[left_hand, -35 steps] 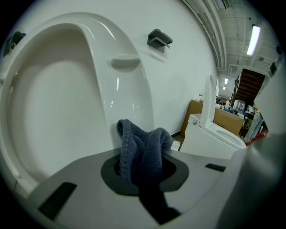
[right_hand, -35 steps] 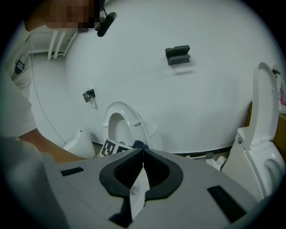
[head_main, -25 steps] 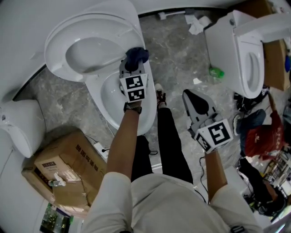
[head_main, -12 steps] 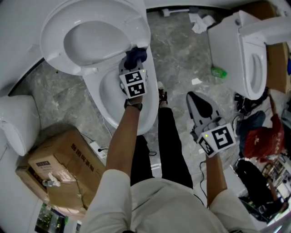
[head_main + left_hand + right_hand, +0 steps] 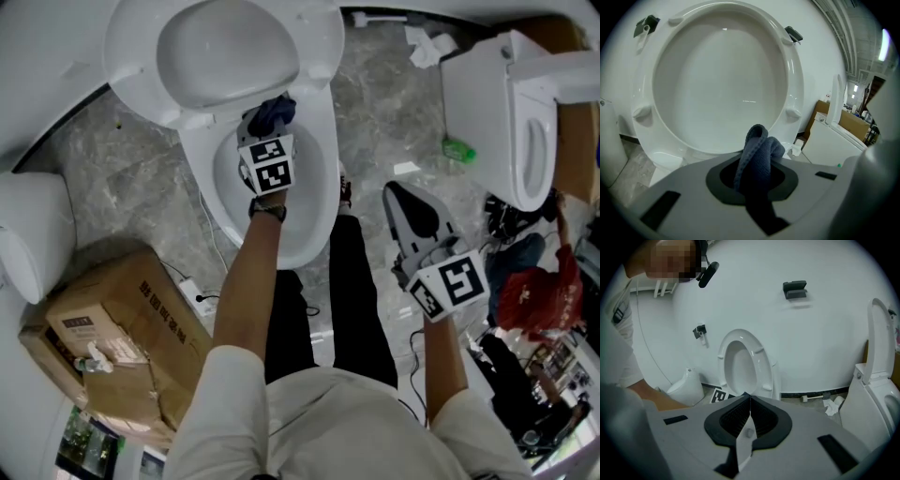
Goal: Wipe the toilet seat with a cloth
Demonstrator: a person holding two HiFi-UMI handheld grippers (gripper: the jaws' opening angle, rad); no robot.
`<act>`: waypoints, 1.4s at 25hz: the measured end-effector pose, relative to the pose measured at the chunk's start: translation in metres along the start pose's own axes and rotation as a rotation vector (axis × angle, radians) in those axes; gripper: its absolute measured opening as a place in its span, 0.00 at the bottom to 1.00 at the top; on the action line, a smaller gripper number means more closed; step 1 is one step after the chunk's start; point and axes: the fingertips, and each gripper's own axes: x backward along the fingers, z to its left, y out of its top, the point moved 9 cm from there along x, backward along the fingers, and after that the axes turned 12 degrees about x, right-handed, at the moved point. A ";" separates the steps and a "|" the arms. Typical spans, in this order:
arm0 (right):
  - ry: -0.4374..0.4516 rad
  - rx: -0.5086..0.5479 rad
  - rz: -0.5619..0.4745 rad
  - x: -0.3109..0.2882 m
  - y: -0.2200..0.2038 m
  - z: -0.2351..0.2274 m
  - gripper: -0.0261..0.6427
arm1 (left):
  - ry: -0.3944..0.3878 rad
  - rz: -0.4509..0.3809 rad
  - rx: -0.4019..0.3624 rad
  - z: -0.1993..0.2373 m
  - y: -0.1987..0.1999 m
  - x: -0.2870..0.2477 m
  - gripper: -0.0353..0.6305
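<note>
Your left tool [image 5: 260, 129] is clamped on the dark blue cloth [image 5: 758, 152], holding it at the back of the bowl, just below the raised toilet seat [image 5: 141, 70]. Your right tool [image 5: 398, 197] has its jaws pressed together with nothing between them, and it hangs over the floor beside the toilet.

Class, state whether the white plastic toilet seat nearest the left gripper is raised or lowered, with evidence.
Raised: the white plastic toilet seat stands up, its underside bumpers facing the left gripper.
</note>
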 end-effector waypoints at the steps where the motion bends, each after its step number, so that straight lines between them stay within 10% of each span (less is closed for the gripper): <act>1: 0.009 0.006 0.000 -0.004 0.001 0.004 0.08 | 0.005 0.001 0.000 0.005 -0.001 0.002 0.12; 35: 0.189 0.104 -0.053 -0.068 0.073 0.079 0.08 | 0.149 -0.172 0.080 0.126 0.096 0.084 0.12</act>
